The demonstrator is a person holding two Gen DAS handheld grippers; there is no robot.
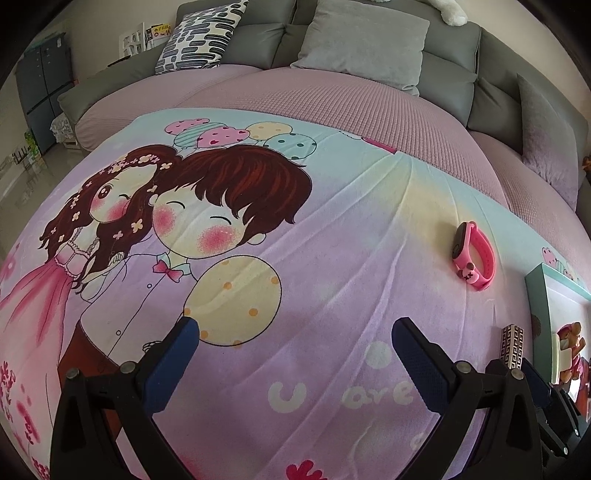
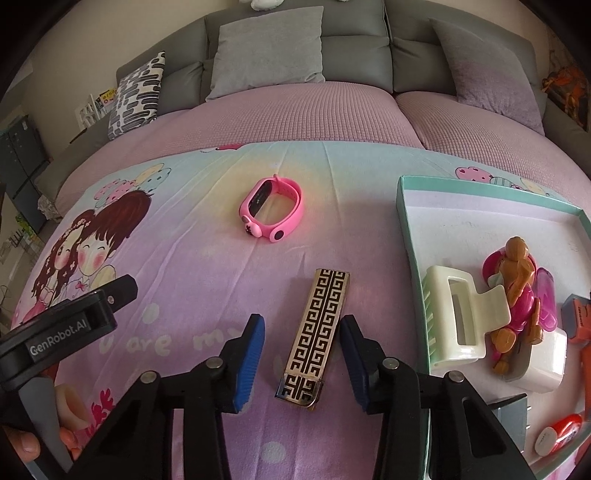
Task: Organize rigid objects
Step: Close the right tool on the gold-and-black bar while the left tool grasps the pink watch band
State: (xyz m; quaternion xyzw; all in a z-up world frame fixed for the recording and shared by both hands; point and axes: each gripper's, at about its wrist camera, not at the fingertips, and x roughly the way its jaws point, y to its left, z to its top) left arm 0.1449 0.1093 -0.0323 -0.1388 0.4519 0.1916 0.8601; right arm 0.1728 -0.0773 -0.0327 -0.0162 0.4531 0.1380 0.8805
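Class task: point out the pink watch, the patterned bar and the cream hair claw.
pink watch (image 2: 271, 209), right wrist view, dark screen.
patterned bar (image 2: 317, 332), right wrist view, middle.
cream hair claw (image 2: 461, 325), right wrist view, body.

"GenRobot.AI" on left gripper (image 2: 74, 328); "U are my" on blanket (image 2: 177, 343).

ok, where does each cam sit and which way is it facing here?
Left wrist: on the left tongs, low over the blanket, facing the sofa; own open fingers show, the right tongs at the right edge.
Right wrist: on the right tongs, facing the sofa too, straddling the patterned case, with the tray at right; own open fingers, the left tongs and a hand at lower left.
Shared: the pink watch, case, tray, blanket, sofa.
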